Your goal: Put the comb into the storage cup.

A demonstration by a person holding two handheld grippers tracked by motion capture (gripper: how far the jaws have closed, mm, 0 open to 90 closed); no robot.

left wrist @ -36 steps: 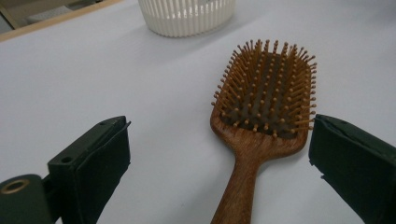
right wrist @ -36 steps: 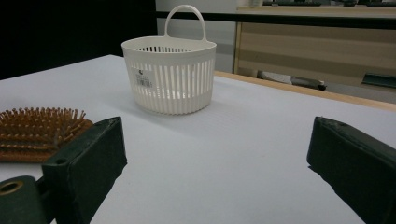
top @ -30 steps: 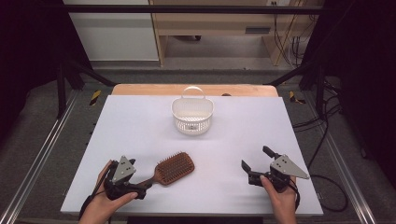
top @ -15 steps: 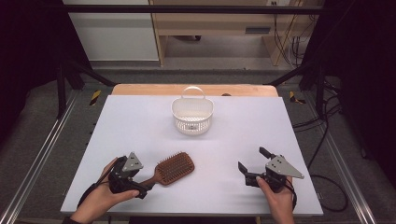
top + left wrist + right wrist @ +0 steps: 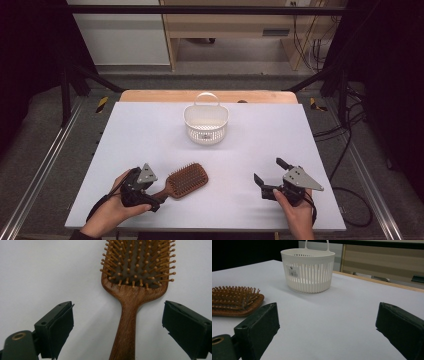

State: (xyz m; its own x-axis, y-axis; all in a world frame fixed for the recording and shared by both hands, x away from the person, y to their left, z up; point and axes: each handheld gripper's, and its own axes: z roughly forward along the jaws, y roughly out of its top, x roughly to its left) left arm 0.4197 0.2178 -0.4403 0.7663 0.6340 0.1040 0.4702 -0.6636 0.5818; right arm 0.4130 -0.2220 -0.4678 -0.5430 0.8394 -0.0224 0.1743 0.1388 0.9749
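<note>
The brown wooden paddle hairbrush [image 5: 185, 181] is seen lying bristles-up near the front edge of the white table [image 5: 150, 135]. Its handle is straddled by the left gripper [image 5: 117, 322], whose jaws, just narrowed, are spread without contact. The right gripper [image 5: 270, 172] is held released, well apart. The white slotted plastic basket [image 5: 205, 124] is placed farther back.

one wooden hairbrush [image 5: 186, 180] lies on the surface [image 5: 150, 130]. one white slatted basket [image 5: 206, 125] with a single handle stands there too. two hand-held grippers: one left hand-held gripper [image 5: 150, 197], one right hand-held gripper [image 5: 270, 172].
</note>
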